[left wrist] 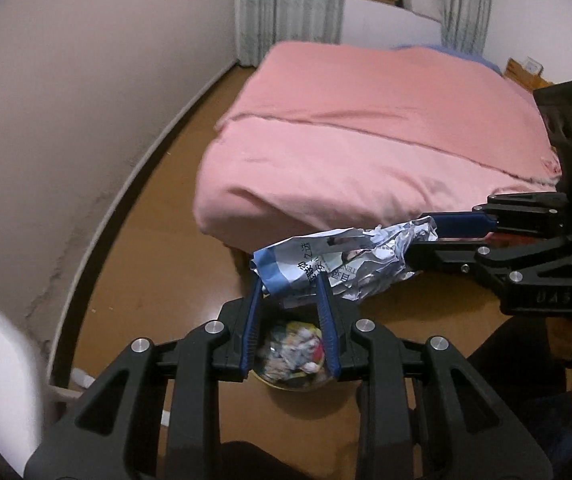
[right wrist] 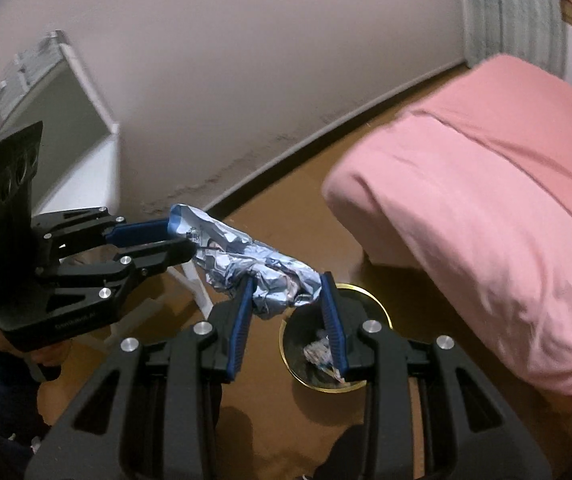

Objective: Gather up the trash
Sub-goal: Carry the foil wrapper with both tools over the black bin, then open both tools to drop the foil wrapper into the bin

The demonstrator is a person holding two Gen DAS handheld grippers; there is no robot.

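Note:
A crumpled blue, white and silver wrapper (left wrist: 350,256) (right wrist: 241,256) hangs stretched between both grippers. My left gripper (left wrist: 290,280) (right wrist: 179,236) is shut on its blue printed end. My right gripper (right wrist: 288,280) (left wrist: 418,236) is shut on the crumpled silver end. Both point down at a slant. Right below the wrapper, on the brown floor, stands a round dark trash bin with a gold rim (left wrist: 286,386) (right wrist: 382,308); crumpled paper and wrappers lie inside it.
A bed with a pink cover (left wrist: 366,140) (right wrist: 486,200) stands close behind and to the right of the bin. A pale wall (left wrist: 85,100) runs along the left. A white shelf unit (right wrist: 85,140) stands by that wall. A hand (right wrist: 45,352) holds the left gripper.

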